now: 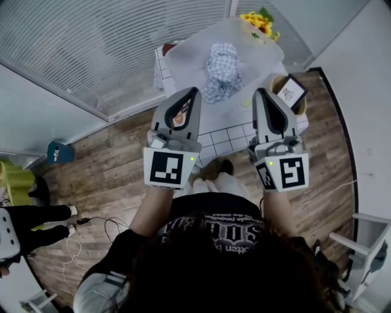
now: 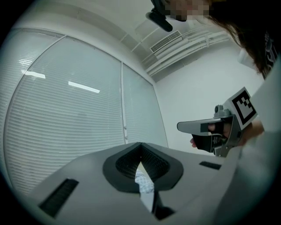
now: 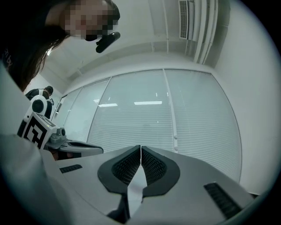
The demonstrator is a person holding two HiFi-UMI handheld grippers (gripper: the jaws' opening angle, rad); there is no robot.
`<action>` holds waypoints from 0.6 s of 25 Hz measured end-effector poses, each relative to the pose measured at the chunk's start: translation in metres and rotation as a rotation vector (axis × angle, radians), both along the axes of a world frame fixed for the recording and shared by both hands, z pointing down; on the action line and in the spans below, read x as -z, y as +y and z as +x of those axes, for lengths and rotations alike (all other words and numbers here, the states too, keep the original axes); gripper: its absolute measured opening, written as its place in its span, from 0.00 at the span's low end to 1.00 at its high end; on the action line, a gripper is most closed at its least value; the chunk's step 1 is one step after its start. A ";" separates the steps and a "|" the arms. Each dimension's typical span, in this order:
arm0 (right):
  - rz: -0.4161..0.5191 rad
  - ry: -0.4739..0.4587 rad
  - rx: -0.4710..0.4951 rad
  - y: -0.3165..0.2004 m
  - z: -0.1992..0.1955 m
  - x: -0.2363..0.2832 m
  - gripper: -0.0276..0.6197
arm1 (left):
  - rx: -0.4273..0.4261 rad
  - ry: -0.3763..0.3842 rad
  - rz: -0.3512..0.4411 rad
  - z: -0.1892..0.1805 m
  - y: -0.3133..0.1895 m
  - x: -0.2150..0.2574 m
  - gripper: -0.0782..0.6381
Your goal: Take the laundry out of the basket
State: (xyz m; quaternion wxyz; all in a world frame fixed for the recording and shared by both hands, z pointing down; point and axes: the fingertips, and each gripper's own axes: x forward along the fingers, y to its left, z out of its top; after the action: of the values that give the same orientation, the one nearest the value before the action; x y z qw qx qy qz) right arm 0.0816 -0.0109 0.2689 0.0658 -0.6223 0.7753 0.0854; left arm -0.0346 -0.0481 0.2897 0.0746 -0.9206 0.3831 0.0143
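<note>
Below the basket (image 1: 183, 58), poised for approach with left gripper (image 1: 191, 96) and right gripper (image 1: 261, 96) pinched shut, empty. Next: open, descend onto checked laundry (image 1: 221, 70).

My right gripper (image 3: 140, 150) points up at a wall of closed blinds (image 3: 193, 118), jaws pressed together with nothing between them. My left gripper (image 3: 94, 149) shows at the left, marker cube (image 3: 37, 132) nearest me. A vent (image 3: 184, 13) sits overhead.

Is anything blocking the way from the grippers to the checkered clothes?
Nothing visible is. The checkered laundry lies uncovered on the white table, ahead of the left hand-held gripper and the right hand-held gripper. Both are shut and empty, with open space in between.
</note>
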 end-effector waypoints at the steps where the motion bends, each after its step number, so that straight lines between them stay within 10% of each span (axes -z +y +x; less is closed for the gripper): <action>1: 0.003 -0.001 -0.001 -0.002 0.003 0.001 0.09 | -0.003 0.002 0.000 0.004 -0.003 0.001 0.11; 15: 0.011 -0.001 0.070 -0.075 0.054 0.009 0.09 | 0.051 0.003 0.020 0.058 -0.066 0.016 0.11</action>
State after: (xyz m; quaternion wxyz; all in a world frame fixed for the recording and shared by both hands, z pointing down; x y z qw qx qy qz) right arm 0.1356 -0.0857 0.2597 0.0725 -0.5945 0.7960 0.0873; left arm 0.0231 -0.1145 0.2740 0.0838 -0.9097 0.4064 0.0174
